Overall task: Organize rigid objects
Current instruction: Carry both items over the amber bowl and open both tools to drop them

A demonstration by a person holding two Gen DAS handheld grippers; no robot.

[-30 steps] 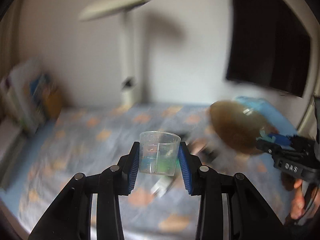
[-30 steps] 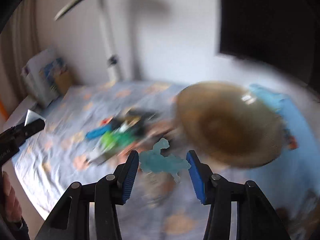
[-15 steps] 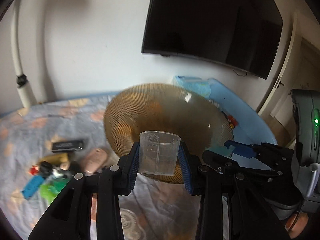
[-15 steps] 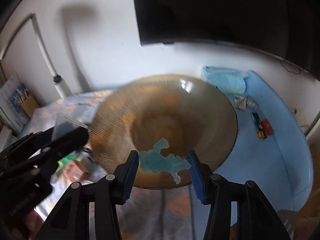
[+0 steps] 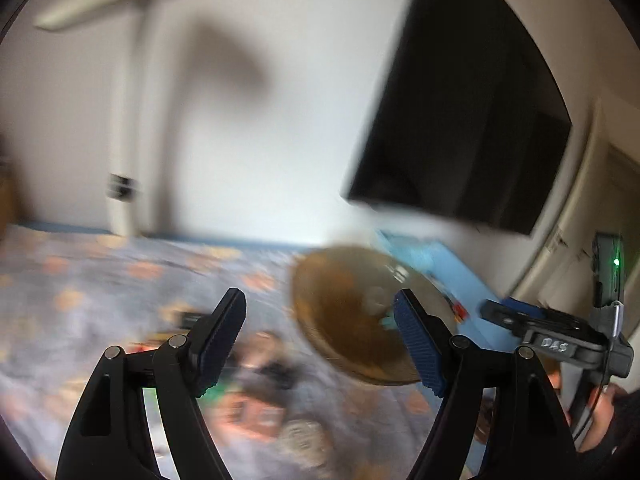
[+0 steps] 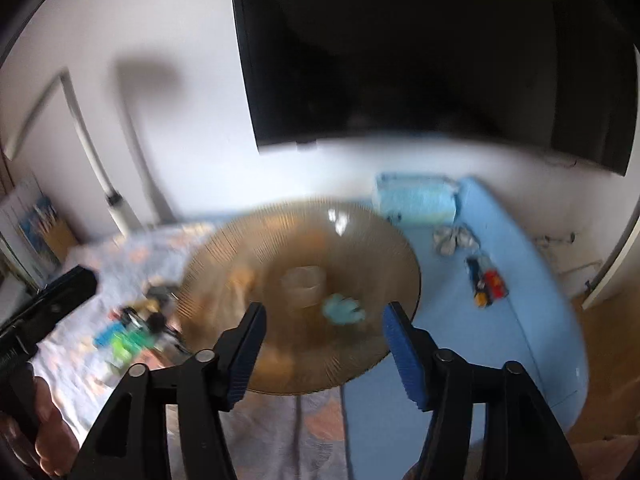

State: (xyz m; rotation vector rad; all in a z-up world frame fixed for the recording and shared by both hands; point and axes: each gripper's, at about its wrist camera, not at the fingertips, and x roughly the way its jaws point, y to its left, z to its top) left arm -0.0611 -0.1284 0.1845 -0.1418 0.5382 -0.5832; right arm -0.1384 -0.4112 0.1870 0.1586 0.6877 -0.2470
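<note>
A ribbed amber glass bowl (image 6: 304, 292) sits on the bed. Inside it stand a clear measuring cup (image 6: 304, 286) and a light blue toy figure (image 6: 342, 308). My right gripper (image 6: 322, 350) is open and empty just in front of the bowl. My left gripper (image 5: 320, 340) is open and empty, left of the bowl (image 5: 352, 320); the view is blurred. The blue figure (image 5: 386, 322) shows at the bowl's right side there.
Small loose objects (image 6: 132, 332) lie in a pile on the patterned sheet (image 5: 100, 280) left of the bowl. A blue surface (image 6: 500, 320) to the right holds toy cars (image 6: 488, 284) and a blue pack (image 6: 416, 200). A dark TV (image 6: 420, 52) hangs on the wall.
My left gripper has opened and let go of the clear cup, which now stands in the bowl. My right gripper has opened and dropped the blue figure into the bowl. Both have drawn back.
</note>
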